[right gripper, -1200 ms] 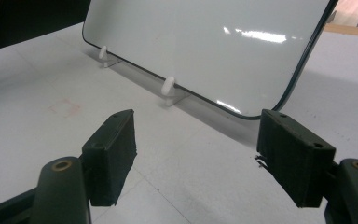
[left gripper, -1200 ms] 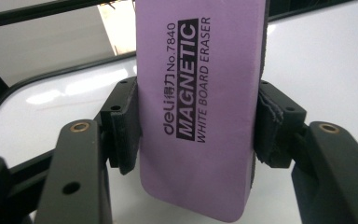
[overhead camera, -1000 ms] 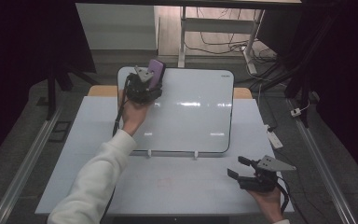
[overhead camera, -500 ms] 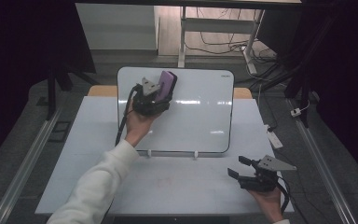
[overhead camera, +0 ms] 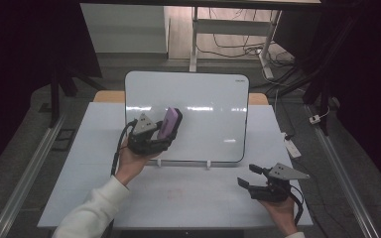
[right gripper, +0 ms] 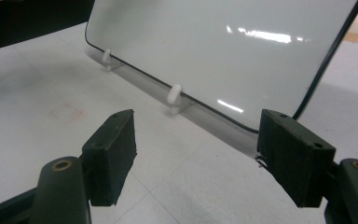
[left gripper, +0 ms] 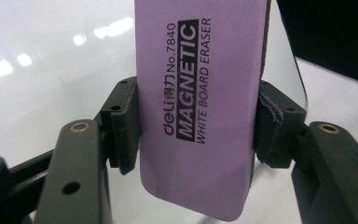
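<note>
1 eraser (left gripper: 200,107) end beyond frame.

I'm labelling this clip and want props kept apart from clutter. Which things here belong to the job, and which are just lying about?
Part of the job:
- purple magnetic whiteboard eraser, clamped in the left gripper
- whiteboard propped on the table

Just lying about:
- white power strip at the table's right edge
- cables on the floor behind
- right gripper, open and idle

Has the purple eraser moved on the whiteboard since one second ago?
Yes. The eraser moved from the whiteboard's upper left corner down and right.
</note>
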The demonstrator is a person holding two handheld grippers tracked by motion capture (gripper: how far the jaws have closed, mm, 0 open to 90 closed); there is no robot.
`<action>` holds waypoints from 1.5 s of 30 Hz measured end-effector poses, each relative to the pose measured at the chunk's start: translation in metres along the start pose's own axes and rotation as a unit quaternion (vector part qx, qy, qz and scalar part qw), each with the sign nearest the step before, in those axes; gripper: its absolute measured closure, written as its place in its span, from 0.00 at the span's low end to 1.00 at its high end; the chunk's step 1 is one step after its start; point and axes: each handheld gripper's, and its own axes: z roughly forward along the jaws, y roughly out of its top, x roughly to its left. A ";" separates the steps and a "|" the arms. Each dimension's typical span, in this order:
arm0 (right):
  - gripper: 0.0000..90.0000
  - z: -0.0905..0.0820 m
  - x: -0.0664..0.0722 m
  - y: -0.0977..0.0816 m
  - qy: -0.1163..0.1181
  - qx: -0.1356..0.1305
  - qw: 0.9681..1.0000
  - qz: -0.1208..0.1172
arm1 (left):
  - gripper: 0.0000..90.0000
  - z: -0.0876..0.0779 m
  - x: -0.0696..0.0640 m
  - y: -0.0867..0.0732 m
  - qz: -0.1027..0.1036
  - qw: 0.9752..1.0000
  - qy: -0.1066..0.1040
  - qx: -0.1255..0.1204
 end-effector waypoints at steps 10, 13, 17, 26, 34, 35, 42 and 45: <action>0.30 0.002 0.002 0.002 0.003 0.000 1.000 -0.004 | 0.45 -0.015 -0.013 -0.025 0.010 1.000 -0.009 0.027; 0.30 0.002 0.003 0.003 0.007 -0.003 1.000 -0.004 | 0.45 -0.021 -0.017 -0.032 0.011 0.999 -0.024 0.028; 0.30 0.005 0.004 0.007 0.014 -0.009 1.000 -0.002 | 0.45 -0.025 -0.023 -0.043 0.002 0.998 -0.053 0.026; 0.30 0.010 0.012 0.016 0.031 -0.019 0.999 -0.003 | 0.45 -0.015 -0.033 -0.051 0.016 0.995 -0.083 0.046; 0.30 0.011 0.012 0.016 0.034 -0.024 0.999 0.004 | 0.45 -0.012 -0.034 -0.052 0.015 0.995 -0.086 0.049; 0.30 0.012 0.012 0.017 0.037 -0.025 0.999 0.006 | 0.45 -0.011 -0.035 -0.052 0.016 0.995 -0.087 0.049; 0.30 0.029 0.024 0.032 0.075 -0.036 0.996 0.016 | 0.45 -0.003 -0.046 -0.053 0.024 0.992 -0.113 0.056; 0.29 0.038 0.032 0.039 0.091 -0.036 0.995 0.014 | 0.45 0.001 -0.049 -0.054 0.026 0.991 -0.121 0.060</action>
